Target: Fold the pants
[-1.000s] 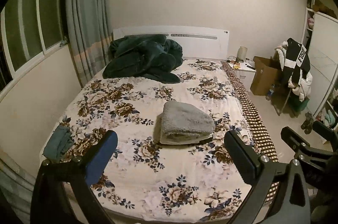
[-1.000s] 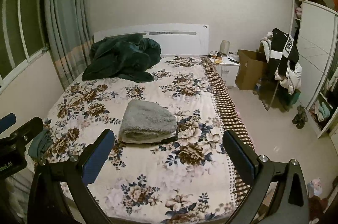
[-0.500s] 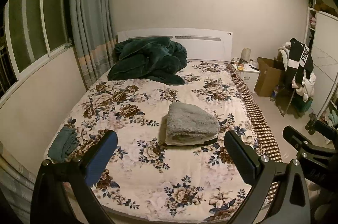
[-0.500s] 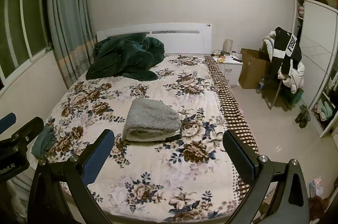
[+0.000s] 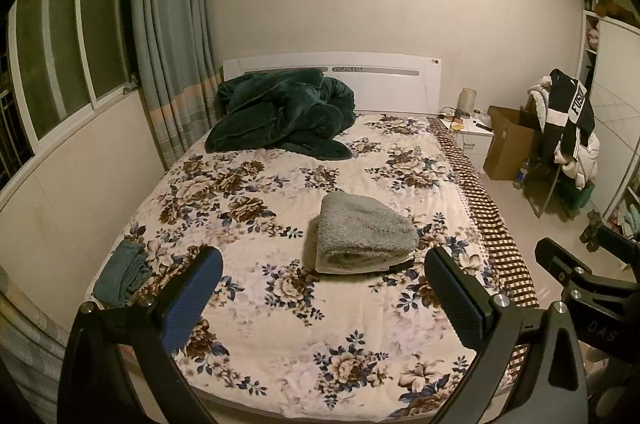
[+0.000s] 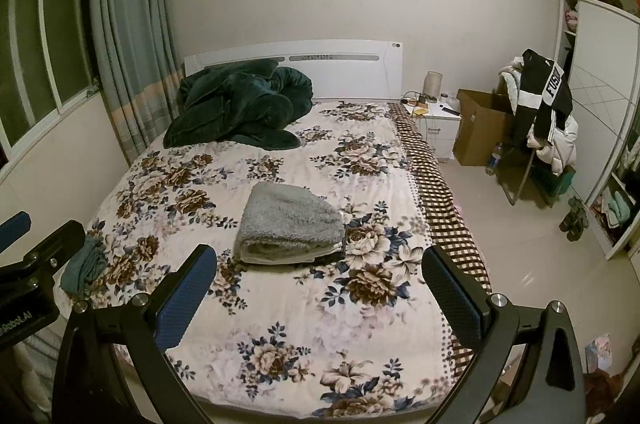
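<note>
Grey fleece pants lie folded in a compact stack on the floral bed, right of centre; they also show in the right wrist view. My left gripper is open and empty, held back above the foot of the bed, apart from the pants. My right gripper is open and empty too, beside the left one. The right gripper's body shows at the right edge of the left wrist view.
A dark green blanket is heaped by the headboard. A small teal cloth lies at the bed's left edge. A nightstand, a cardboard box and a chair with clothes stand right of the bed.
Both grippers have drawn back and risen from the bed, so more of the bed and room shows. The folded pants have not moved.
</note>
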